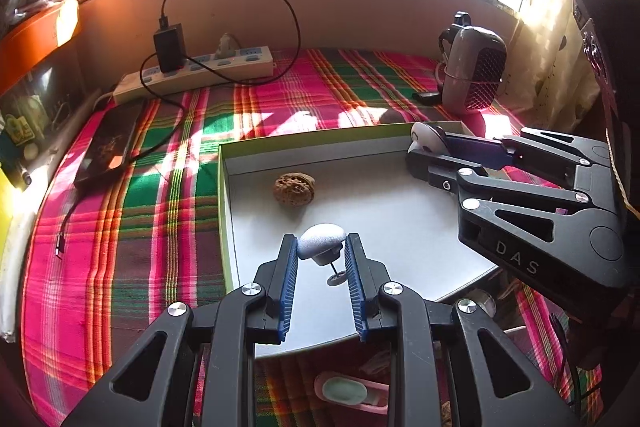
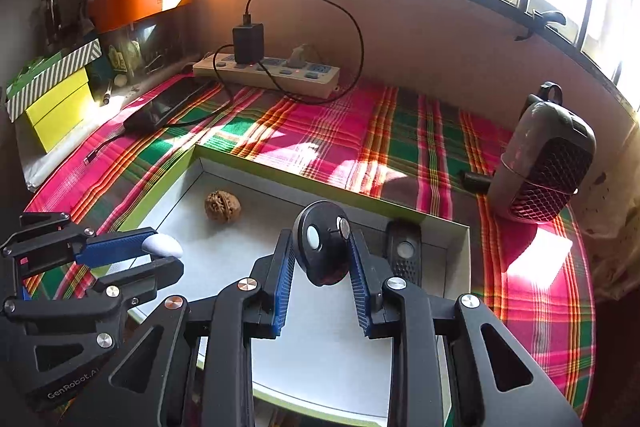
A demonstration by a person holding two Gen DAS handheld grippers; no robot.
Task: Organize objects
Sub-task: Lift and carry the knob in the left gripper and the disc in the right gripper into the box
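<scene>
I see the white tray (image 2: 460,259), green-rimmed, on plaid cloth. My right gripper (image 2: 322,247) clamps a black disc (image 2: 320,263) over it; left gripper (image 1: 322,251) pinches a grey-white cap (image 1: 320,241). Wrinkled brown walnut (image 1: 294,189) lies in the tray's far-left part.

Right gripper (image 2: 322,247) clamping black disc (image 2: 320,247) above box (image 2: 460,251)

Walnut (image 1: 294,189) lies in the box (image 1: 224,187) (on the cloth (image 1: 120,227)); power strip (image 1: 196,69) behind.
</scene>
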